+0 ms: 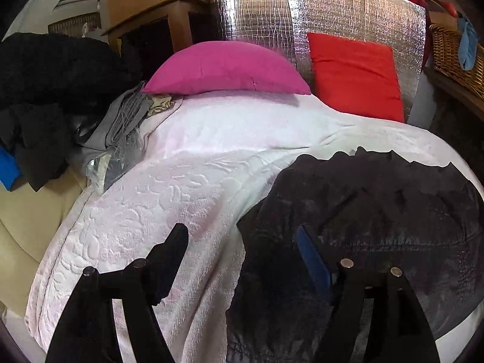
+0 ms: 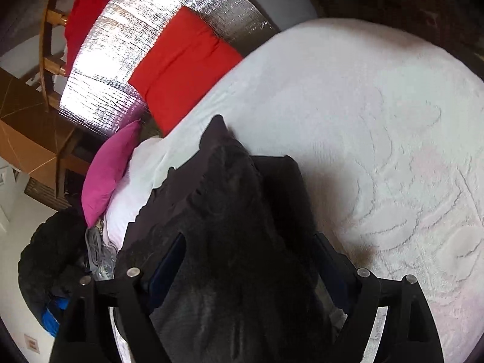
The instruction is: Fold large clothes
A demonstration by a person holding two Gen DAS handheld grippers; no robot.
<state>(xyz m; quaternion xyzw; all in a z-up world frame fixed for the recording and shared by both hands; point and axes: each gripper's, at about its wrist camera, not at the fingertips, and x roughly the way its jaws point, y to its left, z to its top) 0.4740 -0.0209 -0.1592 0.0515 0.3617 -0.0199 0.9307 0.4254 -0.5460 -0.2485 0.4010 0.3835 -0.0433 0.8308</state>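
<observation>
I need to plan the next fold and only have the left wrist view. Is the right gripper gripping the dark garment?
Observer: No. The right gripper has its jaws wide apart. A raised ridge of the dark garment lies between them, and nothing looks pinched.
Operator: Which way does that ridge run?
Observer: It narrows to a peaked tip that points toward the red cushion.
Operator: What lies beyond the garment on that side?
Observer: To the right of the ridge, only the white bedspread shows, with its embossed pattern.
</observation>
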